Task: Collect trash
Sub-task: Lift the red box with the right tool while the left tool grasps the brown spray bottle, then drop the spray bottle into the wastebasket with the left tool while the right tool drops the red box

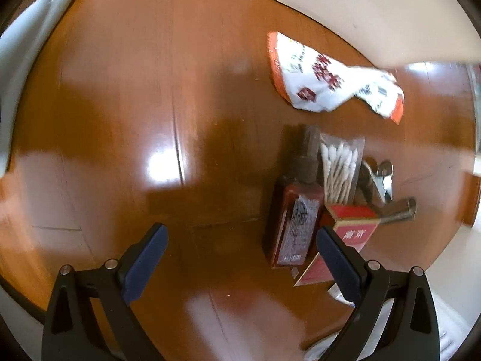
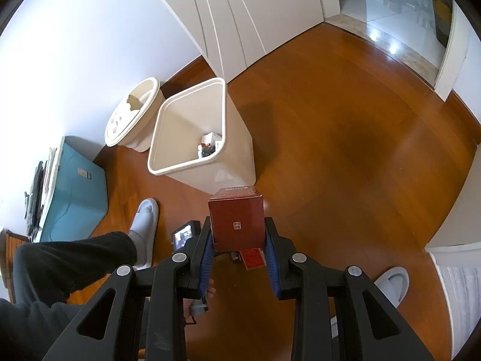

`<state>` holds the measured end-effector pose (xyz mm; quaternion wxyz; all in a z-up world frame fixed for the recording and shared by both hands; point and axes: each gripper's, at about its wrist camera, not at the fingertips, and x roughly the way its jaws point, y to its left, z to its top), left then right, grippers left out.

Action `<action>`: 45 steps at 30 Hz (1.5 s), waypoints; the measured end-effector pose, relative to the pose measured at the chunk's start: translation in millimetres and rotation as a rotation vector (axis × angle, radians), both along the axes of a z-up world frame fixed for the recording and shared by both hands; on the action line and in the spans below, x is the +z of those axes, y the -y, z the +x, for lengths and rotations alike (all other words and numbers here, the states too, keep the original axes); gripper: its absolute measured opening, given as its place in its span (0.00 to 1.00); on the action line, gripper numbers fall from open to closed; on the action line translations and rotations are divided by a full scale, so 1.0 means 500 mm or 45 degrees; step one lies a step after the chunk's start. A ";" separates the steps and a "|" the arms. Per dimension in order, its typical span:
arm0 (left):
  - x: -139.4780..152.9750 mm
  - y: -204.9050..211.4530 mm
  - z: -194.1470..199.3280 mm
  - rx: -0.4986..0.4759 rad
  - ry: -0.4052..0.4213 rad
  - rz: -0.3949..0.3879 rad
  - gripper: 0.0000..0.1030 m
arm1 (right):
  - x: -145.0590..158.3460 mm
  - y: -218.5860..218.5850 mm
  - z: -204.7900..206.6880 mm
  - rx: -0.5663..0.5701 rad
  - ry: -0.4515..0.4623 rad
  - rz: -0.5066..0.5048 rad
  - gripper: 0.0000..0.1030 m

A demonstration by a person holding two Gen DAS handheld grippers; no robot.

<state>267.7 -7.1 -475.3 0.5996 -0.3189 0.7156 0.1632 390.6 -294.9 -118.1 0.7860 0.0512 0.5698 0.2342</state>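
- Right gripper (image 2: 238, 242) is pinching a red box (image 2: 236, 221) at lower centre; the white bin (image 2: 192, 138) is sitting upper left
- Left gripper (image 1: 240, 258) is hovering spread; a crumpled wrapper (image 1: 327, 79) is lying upper right, beyond a brown bottle (image 1: 296, 213)

Home interior: wooden floor (image 2: 345, 138), white closet doors (image 2: 255, 15), slippers (image 2: 145, 219), plastic waste bin (image 2: 195, 138).

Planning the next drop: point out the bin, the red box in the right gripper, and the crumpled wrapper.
bin (image 2: 234, 150): right wrist view, on its outer side wall.
red box (image 2: 236, 222): right wrist view, on its facing side.
wrapper (image 1: 324, 81): left wrist view, on its white middle.
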 end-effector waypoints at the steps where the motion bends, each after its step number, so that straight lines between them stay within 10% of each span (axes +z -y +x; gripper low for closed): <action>1: -0.003 0.005 0.001 -0.014 -0.004 -0.004 0.98 | -0.001 -0.001 0.001 0.001 -0.001 0.002 0.31; 12: -0.091 0.026 0.027 -0.036 -0.110 0.045 0.98 | -0.004 -0.003 0.003 -0.002 -0.006 0.003 0.31; 13: -0.097 0.028 0.029 -0.040 -0.104 0.051 0.94 | -0.004 -0.003 0.003 -0.001 -0.006 0.003 0.31; 17: -0.074 0.058 0.048 -0.184 -0.068 0.180 0.29 | -0.005 -0.003 0.003 -0.001 -0.009 0.003 0.31; 24: -0.047 0.049 0.036 -0.163 0.025 0.021 0.29 | 0.000 -0.003 0.005 -0.003 -0.009 0.010 0.31; 33: 0.263 0.029 0.055 -0.248 0.380 -0.037 0.29 | 0.030 -0.009 0.005 -0.038 0.053 0.027 0.31; 40: 0.581 -0.014 0.194 -0.369 0.761 0.138 0.29 | 0.053 0.004 0.010 -0.112 0.106 0.040 0.31; 45: 0.575 -0.114 0.361 -0.310 0.683 0.256 0.29 | 0.050 0.001 0.008 -0.126 0.103 0.039 0.31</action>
